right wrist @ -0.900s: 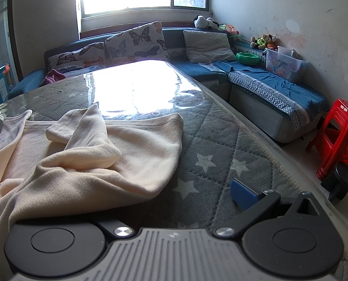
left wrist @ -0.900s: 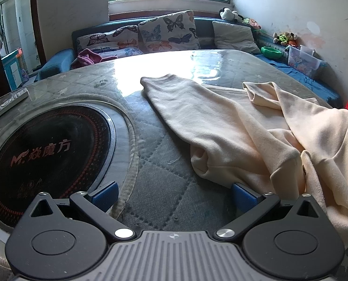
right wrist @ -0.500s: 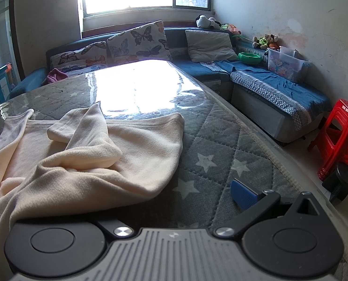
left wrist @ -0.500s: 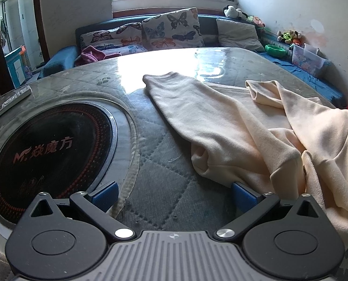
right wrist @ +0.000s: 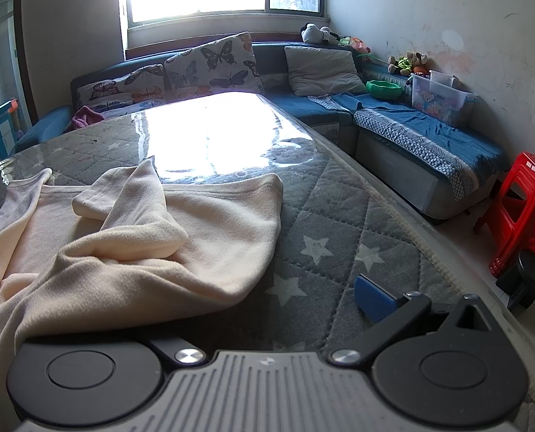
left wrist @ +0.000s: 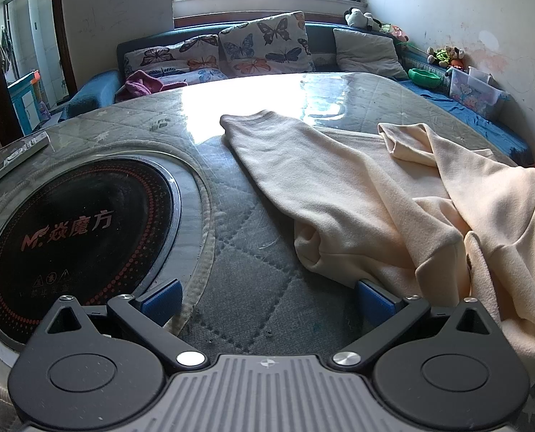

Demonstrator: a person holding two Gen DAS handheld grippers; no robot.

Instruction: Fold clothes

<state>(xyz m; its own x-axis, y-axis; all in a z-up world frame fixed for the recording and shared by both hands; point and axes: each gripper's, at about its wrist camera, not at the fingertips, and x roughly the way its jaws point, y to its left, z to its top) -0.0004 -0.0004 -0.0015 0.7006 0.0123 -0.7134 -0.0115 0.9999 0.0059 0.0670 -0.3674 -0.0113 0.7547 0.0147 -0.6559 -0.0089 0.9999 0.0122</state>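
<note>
I had both grippers tilted down over the table [left wrist: 245,252], a round top covered with a grey quilted cloth with stars under a clear sheet. The garment [left wrist: 375,208], a cream fleece top, lay rumpled across the table, on the right side in the left wrist view and on the left side in the right wrist view [right wrist: 130,252]. One sleeve [left wrist: 267,144] stretched out flat toward the far side, its cuff near the bright patch of window glare. A second sleeve or flap [right wrist: 137,201] was folded back on top of the body of the garment.

My left gripper [left wrist: 267,297] stood wide, with only bare quilted cloth between its blue pads. Its right pad [left wrist: 373,298] sat just at the near edge of the garment; I could not tell whether it touched the fabric. Its left pad [left wrist: 161,297] was by the rim of the black round cooktop [left wrist: 73,223] set into the table.

My right gripper [right wrist: 267,302] was also spread wide. Only its right pad [right wrist: 373,297] showed, over the starred cloth, clear of the garment. The left pad was hidden beneath the cream fabric, which draped over that side of the tool.

A remote control [left wrist: 12,162] lay at the table's far left edge. A red stool [right wrist: 519,212] stood on the floor beside the blue sofa [right wrist: 429,144].
</note>
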